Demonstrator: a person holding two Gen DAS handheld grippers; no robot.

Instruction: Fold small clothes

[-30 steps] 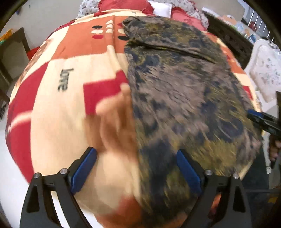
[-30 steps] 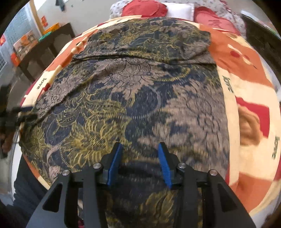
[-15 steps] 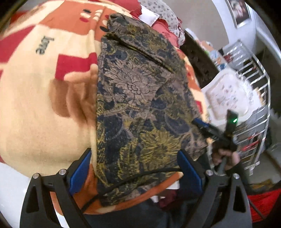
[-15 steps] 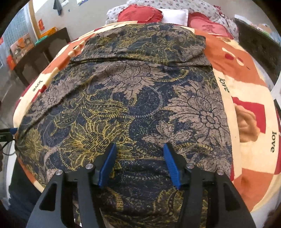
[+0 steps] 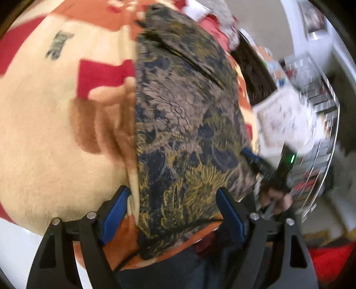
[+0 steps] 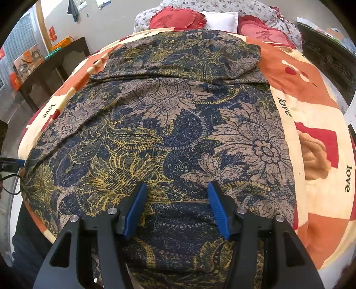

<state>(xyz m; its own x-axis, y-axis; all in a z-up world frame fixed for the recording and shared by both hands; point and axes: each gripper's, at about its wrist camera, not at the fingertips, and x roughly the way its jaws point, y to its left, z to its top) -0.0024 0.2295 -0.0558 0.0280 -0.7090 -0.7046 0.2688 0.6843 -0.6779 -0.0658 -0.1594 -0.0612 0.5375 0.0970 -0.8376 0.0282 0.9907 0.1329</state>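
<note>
A dark blue, brown and yellow floral garment (image 6: pixel 169 124) lies spread flat on the bed, its far part folded over near the pillows. It also shows in the left wrist view (image 5: pixel 184 124). My right gripper (image 6: pixel 176 200) is open over the garment's near hem, jaws wide, holding nothing. My left gripper (image 5: pixel 172 204) is open above the garment's near left corner, where cloth meets blanket. The right gripper also appears at the garment's right edge in the left wrist view (image 5: pixel 260 162).
An orange, red and cream blanket (image 6: pixel 316 124) covers the bed. Red heart cushions (image 6: pixel 178 19) and a white pillow (image 6: pixel 220 20) lie at the head. A dark side table (image 6: pixel 51 71) stands left. A metal rack (image 5: pixel 320 115) stands right.
My right gripper has opened wider and drawn back slightly along the hem. My left gripper has swung toward the garment's near left corner; its view is blurred by motion.
</note>
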